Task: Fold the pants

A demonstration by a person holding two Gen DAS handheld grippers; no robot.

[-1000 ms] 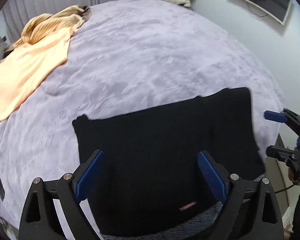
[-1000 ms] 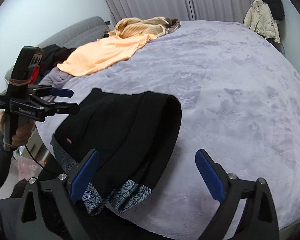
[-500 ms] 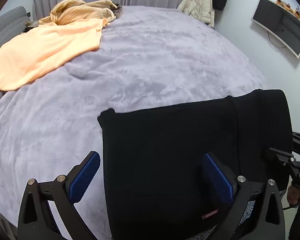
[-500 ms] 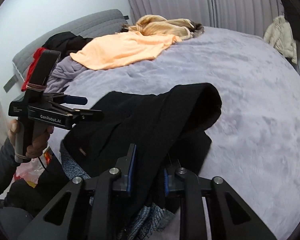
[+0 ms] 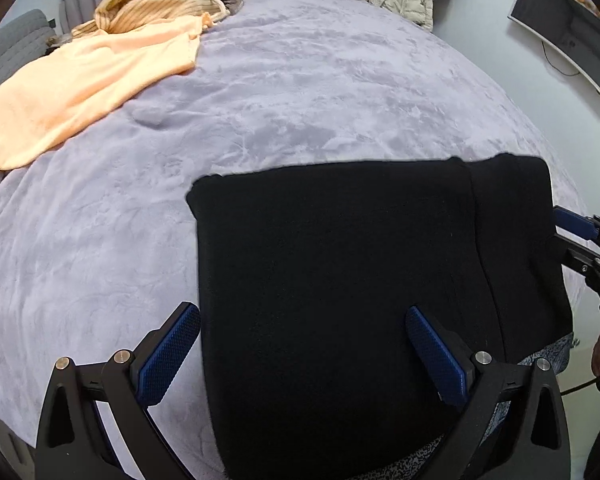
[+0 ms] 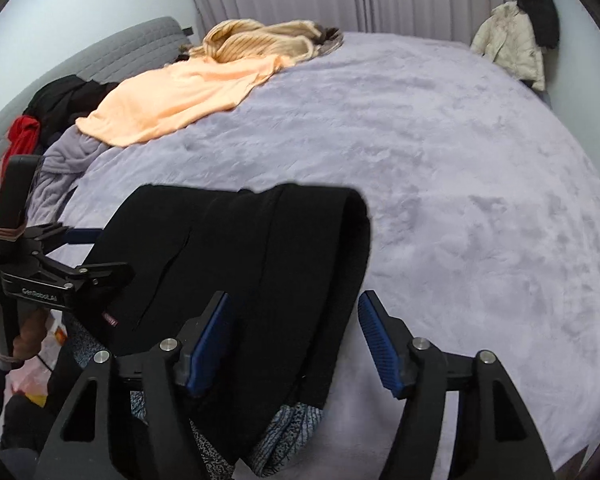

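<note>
Black pants (image 5: 340, 288) lie folded on a lilac bed (image 5: 300, 100), filling the lower centre of the frame. The left gripper (image 5: 300, 354) hovers over them, fingers spread wide. The right gripper (image 6: 296, 340) straddles their right edge, fingers apart, holding nothing. An orange garment (image 5: 80, 92) lies upper left.

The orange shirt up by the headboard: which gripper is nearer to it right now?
Left. The left gripper sits at the pants' side facing the orange shirt; the right gripper is at their far side.
</note>
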